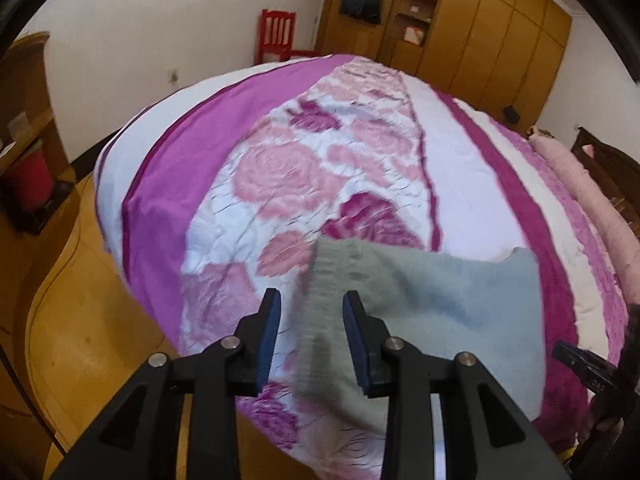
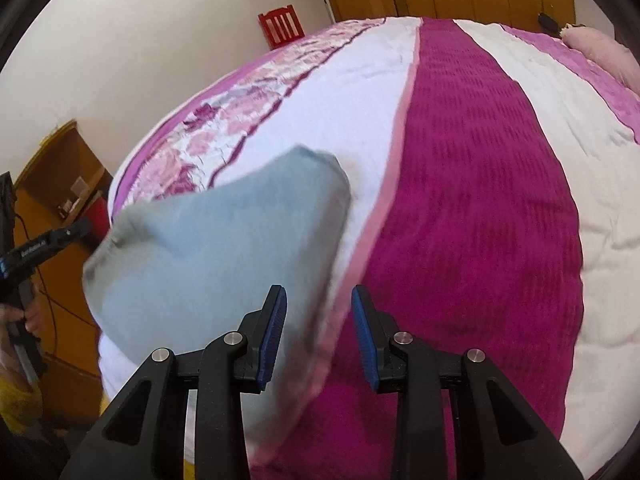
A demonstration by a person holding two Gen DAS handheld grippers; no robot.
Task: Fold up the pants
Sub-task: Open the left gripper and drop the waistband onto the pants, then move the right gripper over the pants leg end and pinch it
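Bed with pink-and-magenta floral quilt (image 1: 280, 168): grey-blue knit pants (image 1: 440, 304), folded compact, near done; left gripper (image 1: 310, 300) and right gripper (image 2: 318, 296) apart, unclamped.

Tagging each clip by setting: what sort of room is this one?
Most likely a home bedroom: a large bed with a pink floral bedspread, a wall of wooden wardrobe doors, and a red chair against the white wall.

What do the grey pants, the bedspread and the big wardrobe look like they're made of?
Grey pants: soft knit, likely fleece or jersey; matte, with a ribbed waistband.
Bedspread: quilted cloth, probably cotton or polyester; puckered stitching, floral print and a textured magenta stripe.
Wardrobe: wood or wood veneer, honey-coloured with a smooth, slightly glossy finish; too far off to tell which.
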